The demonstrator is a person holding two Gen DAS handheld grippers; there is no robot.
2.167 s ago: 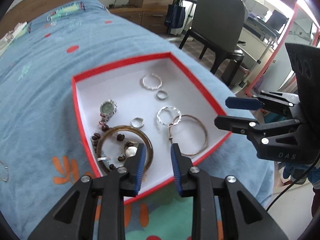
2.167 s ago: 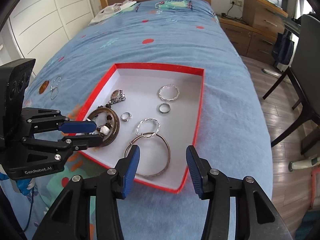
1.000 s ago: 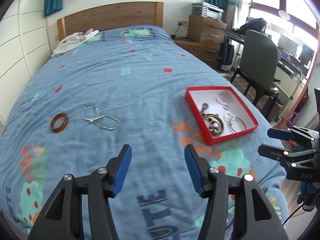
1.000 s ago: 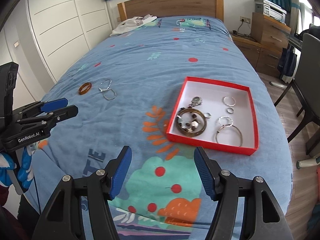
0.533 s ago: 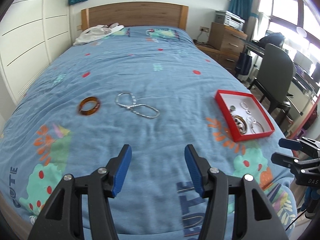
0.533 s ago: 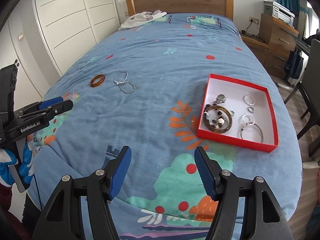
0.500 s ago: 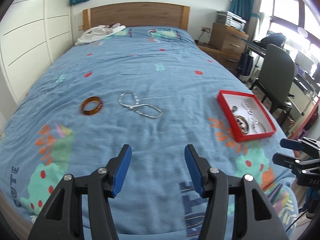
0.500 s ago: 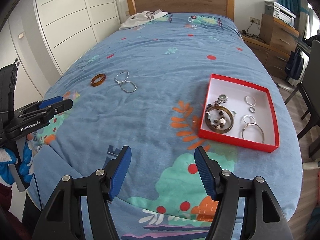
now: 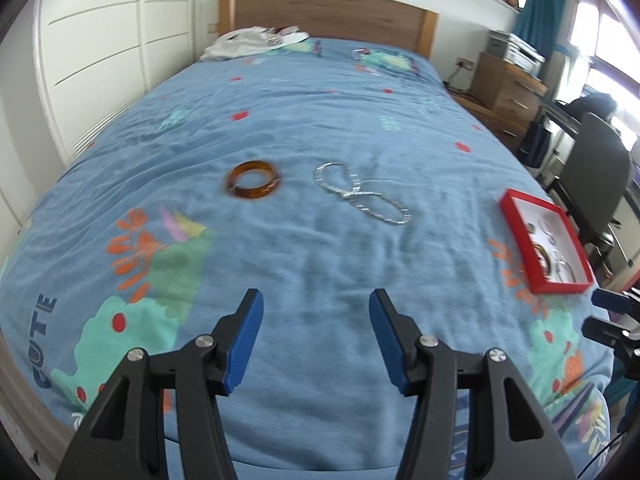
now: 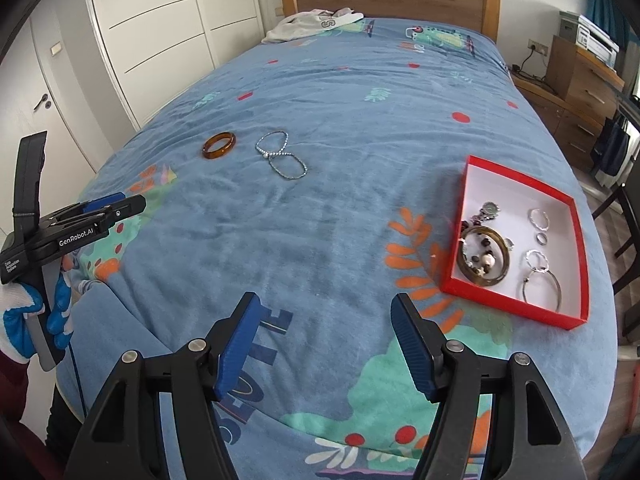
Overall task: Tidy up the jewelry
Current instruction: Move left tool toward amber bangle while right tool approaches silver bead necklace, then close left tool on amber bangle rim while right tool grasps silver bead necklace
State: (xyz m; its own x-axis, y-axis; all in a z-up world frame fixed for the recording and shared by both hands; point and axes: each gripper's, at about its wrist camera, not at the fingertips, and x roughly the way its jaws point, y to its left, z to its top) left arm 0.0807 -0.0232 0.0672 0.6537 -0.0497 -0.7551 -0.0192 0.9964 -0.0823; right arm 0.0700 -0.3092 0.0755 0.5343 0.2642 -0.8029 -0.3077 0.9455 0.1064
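An amber bangle (image 9: 253, 179) (image 10: 218, 145) and a silver chain (image 9: 362, 193) (image 10: 281, 155) lie on the blue bedspread, well ahead of both grippers. A red box (image 9: 516, 205) (image 10: 520, 178) with a white inside holds a watch, a brown bangle, beads and several silver rings and hoops. My left gripper (image 9: 316, 322) is open and empty above the bed's near end; it also shows at the left in the right wrist view (image 10: 116, 204). My right gripper (image 10: 326, 320) is open and empty, with the box to its right.
White wardrobe doors (image 10: 160, 32) run along the left of the bed. A wooden headboard (image 9: 320, 16) and white clothing (image 10: 316, 22) are at the far end. A wooden dresser (image 10: 580, 76) and a dark chair (image 9: 592, 168) stand to the right.
Both grippers have pulled back from the red box and opened wider. The left one has swung left, bringing the amber bangle and silver chain toward the middle of its view.
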